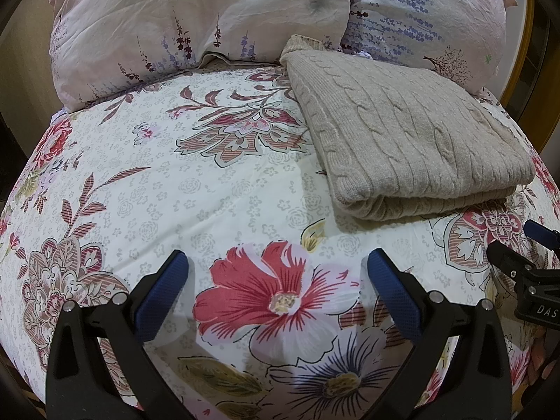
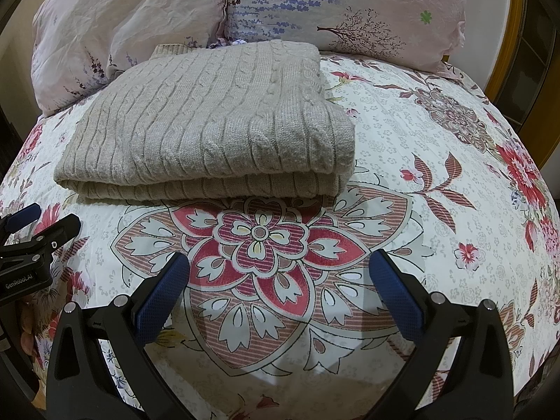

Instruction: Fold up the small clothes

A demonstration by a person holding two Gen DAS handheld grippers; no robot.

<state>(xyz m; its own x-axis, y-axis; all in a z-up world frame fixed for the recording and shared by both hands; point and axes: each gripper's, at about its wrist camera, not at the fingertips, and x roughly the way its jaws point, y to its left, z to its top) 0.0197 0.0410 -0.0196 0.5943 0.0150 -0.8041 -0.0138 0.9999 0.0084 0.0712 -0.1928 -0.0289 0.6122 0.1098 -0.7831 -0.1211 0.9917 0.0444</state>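
Observation:
A beige cable-knit sweater (image 1: 402,133) lies folded in a flat rectangle on the floral bedspread (image 1: 210,182). It also shows in the right wrist view (image 2: 210,129), folded edge toward me. My left gripper (image 1: 276,262) is open and empty, over the bedspread in front and left of the sweater. My right gripper (image 2: 278,262) is open and empty, just in front of the sweater's near edge. Each gripper shows at the edge of the other's view: the right one (image 1: 525,266), the left one (image 2: 31,245).
Two pale floral pillows (image 1: 196,21) (image 2: 350,3) lean at the head of the bed behind the sweater. A yellow wooden frame (image 2: 504,52) stands at the far right. The bedspread (image 2: 437,140) spreads flat around the sweater.

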